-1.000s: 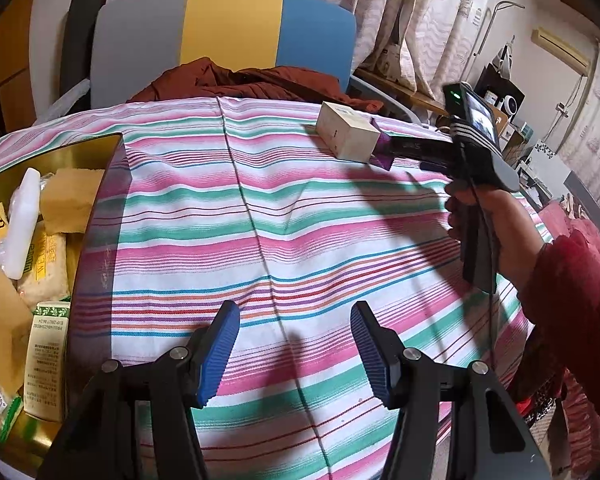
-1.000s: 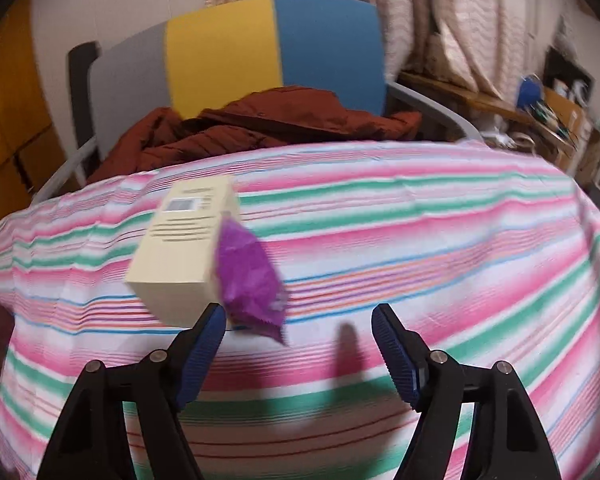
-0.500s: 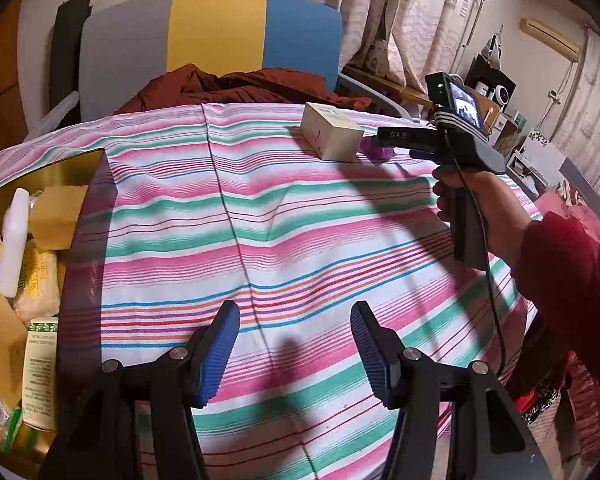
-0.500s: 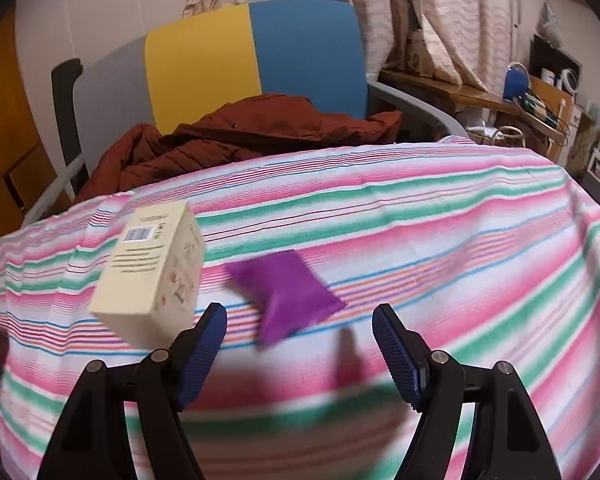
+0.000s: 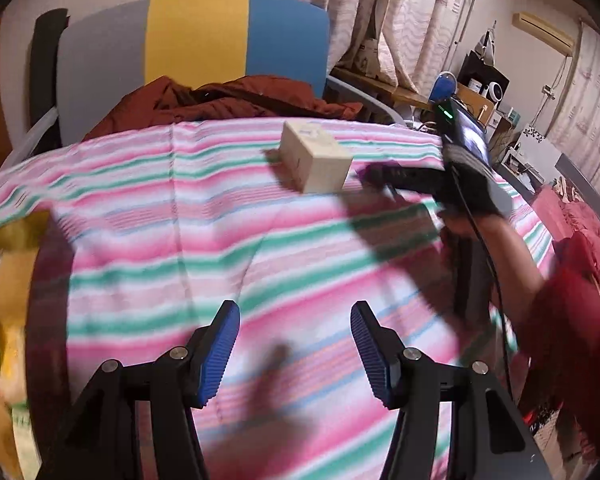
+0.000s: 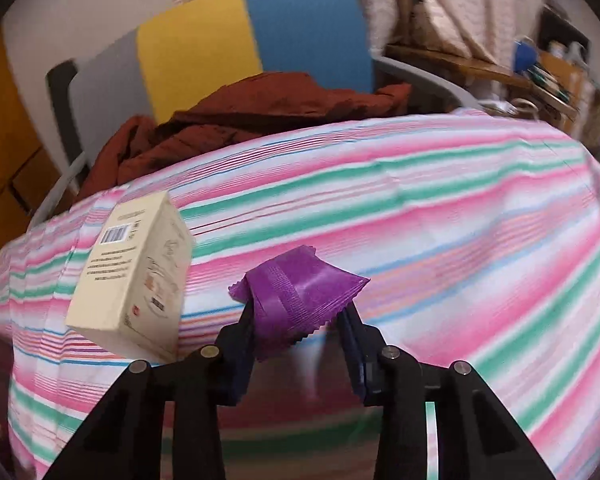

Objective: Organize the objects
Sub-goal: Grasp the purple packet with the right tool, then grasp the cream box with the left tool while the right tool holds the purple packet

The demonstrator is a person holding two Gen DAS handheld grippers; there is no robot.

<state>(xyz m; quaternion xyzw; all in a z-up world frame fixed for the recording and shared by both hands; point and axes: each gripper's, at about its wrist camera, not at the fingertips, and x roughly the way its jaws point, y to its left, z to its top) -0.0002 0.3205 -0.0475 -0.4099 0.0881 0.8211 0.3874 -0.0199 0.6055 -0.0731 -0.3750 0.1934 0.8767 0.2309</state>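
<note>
A purple foil packet (image 6: 300, 288) lies on the striped tablecloth (image 6: 440, 240), buckled upward between my right gripper's (image 6: 298, 316) blue pads. Those jaws are closing, and the pads press on the packet from both sides. A cream carton (image 6: 132, 280) with a barcode stands just left of that gripper, apart from it. In the left wrist view the same carton (image 5: 314, 160) sits at the far middle, with the right gripper (image 5: 380, 174) and the person's hand (image 5: 472, 224) beside it. Only a sliver of the packet (image 5: 362, 170) shows there. My left gripper (image 5: 295, 320) hovers open over bare cloth, holding nothing.
A gold bin (image 5: 8, 236) with several food packs sits at the left edge, blurred. Behind the table stands a grey, yellow and blue chair (image 5: 196, 40) with a rust-red jacket (image 5: 228, 100) draped on it. Cluttered shelves (image 5: 484, 92) fill the far right.
My right gripper moved forward over the purple packet and its jaws closed in on it, bunching it up. The left gripper shifted sideways, so the gold bin slid toward the left edge.
</note>
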